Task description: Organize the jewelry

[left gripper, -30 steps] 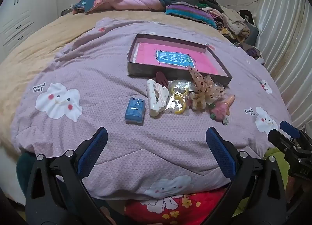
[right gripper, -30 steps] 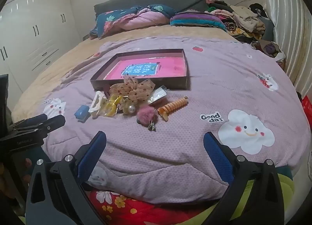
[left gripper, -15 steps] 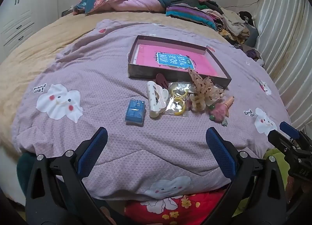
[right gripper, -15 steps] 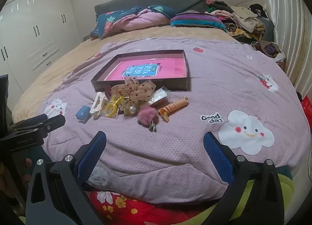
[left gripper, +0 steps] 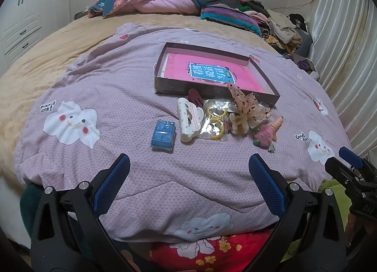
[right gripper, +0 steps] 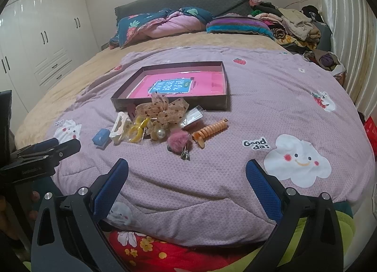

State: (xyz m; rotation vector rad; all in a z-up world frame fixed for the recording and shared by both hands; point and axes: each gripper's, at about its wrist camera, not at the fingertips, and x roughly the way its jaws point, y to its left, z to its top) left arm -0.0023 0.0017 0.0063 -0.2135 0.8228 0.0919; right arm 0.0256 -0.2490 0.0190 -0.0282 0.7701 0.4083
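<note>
A shallow dark box point(left gripper: 268, 84) point(right gripper: 221, 104) with a pink sheet inside lies on the purple quilt. In front of it lies a cluster of accessories: a small blue box point(left gripper: 163, 133) point(right gripper: 100, 137), a white hair claw point(left gripper: 188, 120) point(right gripper: 119, 127), yellow rings in a clear bag point(left gripper: 215, 120) point(right gripper: 136, 129), a beige dotted bow point(left gripper: 247, 104) point(right gripper: 162, 108), a pink pom-pom point(left gripper: 265, 135) point(right gripper: 179, 140) and an orange spiral hair tie point(right gripper: 209, 129). My left gripper point(left gripper: 188, 173) and right gripper point(right gripper: 187, 175) are open and empty, near the quilt's front edge, short of the cluster.
Folded bedding and pillows point(left gripper: 146, 1) lie at the headboard. A pile of clothes point(right gripper: 292, 24) sits at the back right beside a curtain point(left gripper: 341, 36). White wardrobes point(right gripper: 40, 36) stand to the left. A red flowered fabric point(left gripper: 200, 250) hangs below the quilt's front edge.
Both views have crept slightly closer to the cluster. Both grippers stay open and nothing on the quilt has moved.
</note>
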